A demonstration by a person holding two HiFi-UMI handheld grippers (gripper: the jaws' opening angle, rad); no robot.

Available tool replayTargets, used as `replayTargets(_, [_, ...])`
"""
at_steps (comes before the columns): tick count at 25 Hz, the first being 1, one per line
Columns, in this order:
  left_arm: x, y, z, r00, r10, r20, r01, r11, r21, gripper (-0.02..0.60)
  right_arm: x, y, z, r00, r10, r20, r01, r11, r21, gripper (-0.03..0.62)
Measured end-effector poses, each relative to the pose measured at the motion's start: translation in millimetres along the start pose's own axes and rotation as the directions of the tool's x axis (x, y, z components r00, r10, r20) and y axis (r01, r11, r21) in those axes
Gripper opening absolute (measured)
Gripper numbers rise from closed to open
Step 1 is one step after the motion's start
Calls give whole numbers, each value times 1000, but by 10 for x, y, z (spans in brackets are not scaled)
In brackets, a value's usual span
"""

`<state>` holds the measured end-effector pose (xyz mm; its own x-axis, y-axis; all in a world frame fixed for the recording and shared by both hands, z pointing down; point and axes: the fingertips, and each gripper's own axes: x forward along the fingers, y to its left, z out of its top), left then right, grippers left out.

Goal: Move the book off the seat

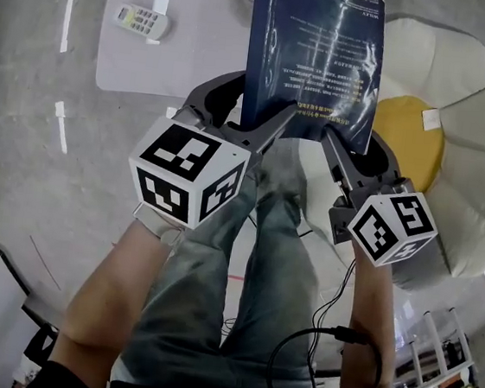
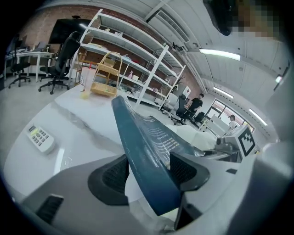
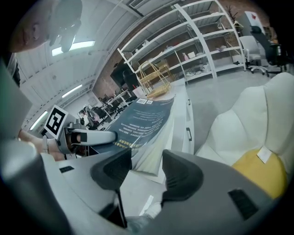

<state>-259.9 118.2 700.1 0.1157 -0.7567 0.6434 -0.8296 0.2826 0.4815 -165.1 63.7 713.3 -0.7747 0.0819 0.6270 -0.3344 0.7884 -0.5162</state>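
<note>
Both claws bite the same dark blue book (image 1: 314,58). My left gripper (image 1: 256,116) is clamped on the near left corner, and the left gripper view has its two black pads (image 2: 183,170) pressed against either cover with the spine edge standing up between them (image 2: 151,172). My right gripper (image 1: 352,145) pinches the near right corner. In its own view (image 3: 147,167) the fanned white page edges sit between the pads and the back cover (image 3: 138,119) slopes away toward the other claw.

The book (image 2: 142,147) is held in the air by its near edge, back cover and small print facing the head camera. It touches nothing but the jaws.

The seat (image 1: 466,101), a white petal-shaped cushion with a yellow centre (image 1: 406,133), lies to the right. The right gripper view shows the seat (image 3: 243,119) well clear of the book.

To the left, a small keypad device (image 1: 142,21) lies on a pale flat surface (image 1: 135,68).

Below the claws are bare forearms, a pair of jeans-clad legs (image 1: 251,268) and a looping black cable (image 1: 331,334) over the grey floor.

White shelving (image 2: 138,55) and black office chairs (image 2: 59,64) fill the background of the left gripper view.
</note>
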Motion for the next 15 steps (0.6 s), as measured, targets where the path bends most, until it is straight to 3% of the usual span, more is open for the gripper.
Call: replayTargets(15, [177,87,-156,996,18,-92,-18,1000,7,281,35,-100,-55,998,-39,-54,40,999,13,219])
